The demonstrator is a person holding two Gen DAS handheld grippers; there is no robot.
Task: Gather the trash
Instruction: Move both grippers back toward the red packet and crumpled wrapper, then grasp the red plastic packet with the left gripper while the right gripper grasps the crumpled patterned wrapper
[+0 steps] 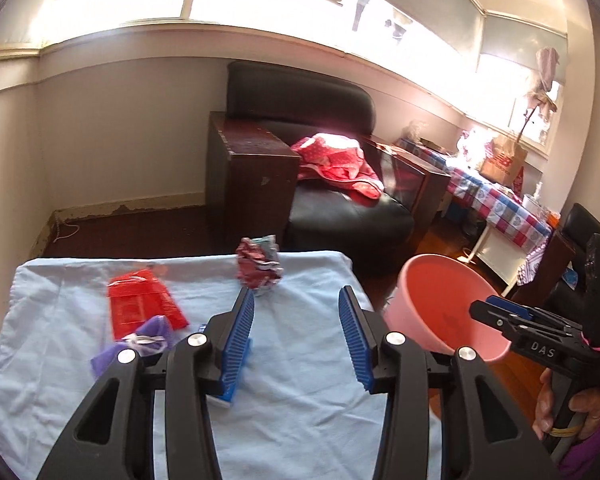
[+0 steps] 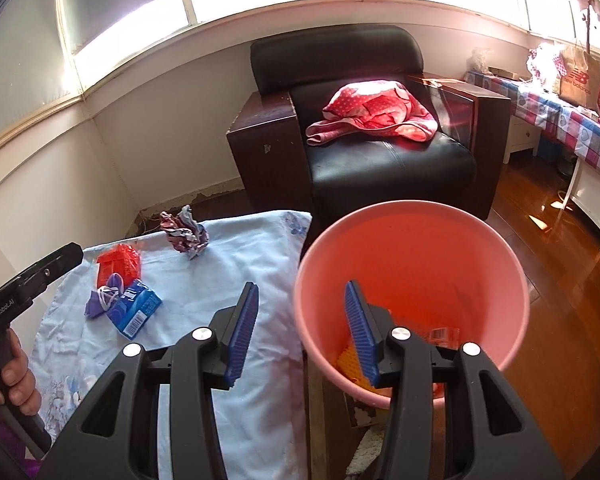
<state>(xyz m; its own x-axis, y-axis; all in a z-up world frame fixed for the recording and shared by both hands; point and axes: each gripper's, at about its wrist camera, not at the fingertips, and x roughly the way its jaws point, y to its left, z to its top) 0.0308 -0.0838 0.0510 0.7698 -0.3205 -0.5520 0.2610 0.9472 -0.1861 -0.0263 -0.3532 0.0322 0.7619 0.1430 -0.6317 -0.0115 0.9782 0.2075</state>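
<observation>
Trash (image 2: 134, 310) lies left on the surface (image 2: 228, 264), so the left hand-held gripper (image 1: 296, 334), jaws apart like the right hand-held gripper (image 2: 302, 328), should drop straight down.

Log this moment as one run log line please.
left gripper: open, empty, over blue cloth | right gripper: open, empty, at pink plastic bucket | still on cloth: crumpled foil wrapper, red packet, purple wad, blue carton
</observation>
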